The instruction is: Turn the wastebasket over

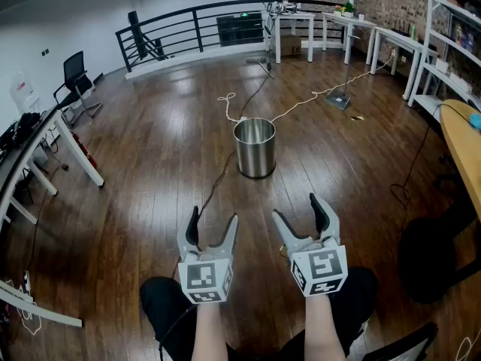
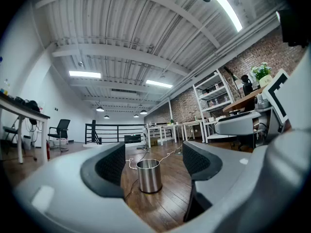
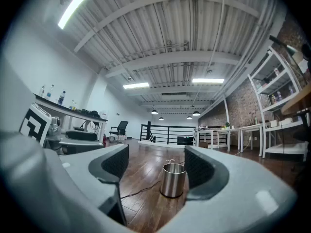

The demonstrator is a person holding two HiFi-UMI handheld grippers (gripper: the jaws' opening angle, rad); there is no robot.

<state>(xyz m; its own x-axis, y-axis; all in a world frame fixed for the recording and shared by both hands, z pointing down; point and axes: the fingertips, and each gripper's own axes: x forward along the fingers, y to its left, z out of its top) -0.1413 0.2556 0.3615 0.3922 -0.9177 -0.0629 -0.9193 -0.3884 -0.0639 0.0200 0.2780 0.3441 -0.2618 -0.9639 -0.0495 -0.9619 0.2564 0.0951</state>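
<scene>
A shiny steel wastebasket (image 1: 255, 147) stands upright on the wooden floor, its open mouth facing up. It appears again between the jaws in the left gripper view (image 2: 149, 175) and in the right gripper view (image 3: 173, 179), some way ahead. My left gripper (image 1: 214, 227) and right gripper (image 1: 297, 213) are held side by side, level, well short of the basket. Both are open with nothing between their fingers.
A dark cable (image 1: 218, 180) and a white cord (image 1: 229, 105) run across the floor by the basket. White tables (image 1: 45, 153) stand at the left, a wooden desk (image 1: 466, 145) and shelves (image 1: 443, 47) at the right, a black railing (image 1: 188, 28) at the back.
</scene>
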